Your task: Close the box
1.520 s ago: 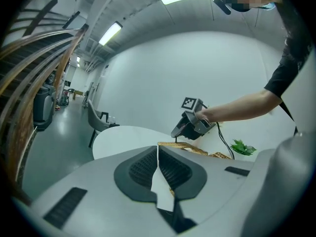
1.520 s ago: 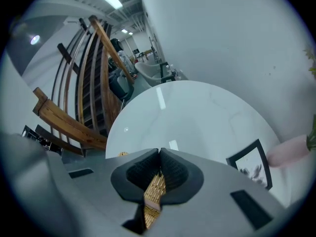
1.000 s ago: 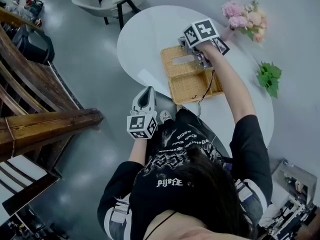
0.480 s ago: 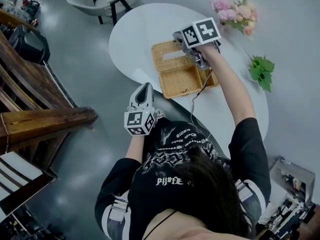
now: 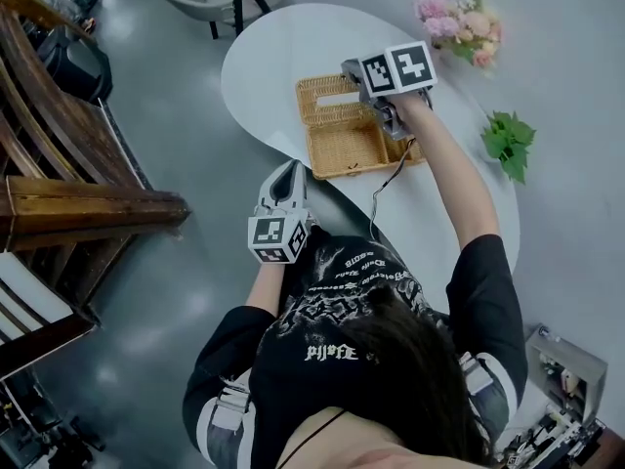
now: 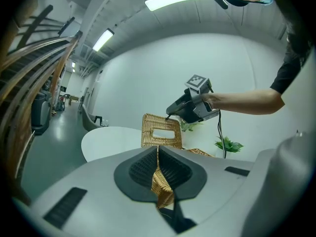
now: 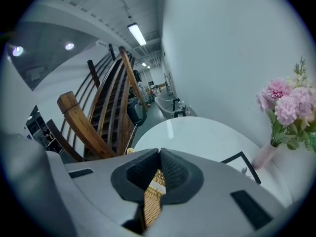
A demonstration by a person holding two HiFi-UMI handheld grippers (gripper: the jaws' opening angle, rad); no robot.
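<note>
— At the tabletop's [image 5: 283, 57] near left edge, what is found?

— One wicker box [image 5: 347, 149] is set there, its long axis laid across the person's front, from left to right. Its one lid [image 5: 317, 110] is stood up along the far long side, where it is judged to be hinged.

— How are the grippers placed?

— Two are counted. The right gripper [image 5: 354, 74] is reached out over the box and pinched on the lid's free top edge; wicker is seen between its jaws in its own view. The left gripper [image 5: 285, 176] is held off the tabletop, short of the near left edge and well apart from the box. Its jaws are pressed together and nothing is gripped; the wicker glimpsed past its tips is taken to be the box beyond.

— Which way is the lid to be taken?

— From the right gripper the open base lies below and nearer the person. The lid is therefore judged to need swinging down toward the near edge, about the far long side, until it is laid flat. The right hand is much the nearer.

— What else is counted?

— One bunch of pink flowers [image 5: 454, 27] is seen at the far right edge and one green plant [image 5: 508, 140] at the right edge, both apart from the box.
</note>
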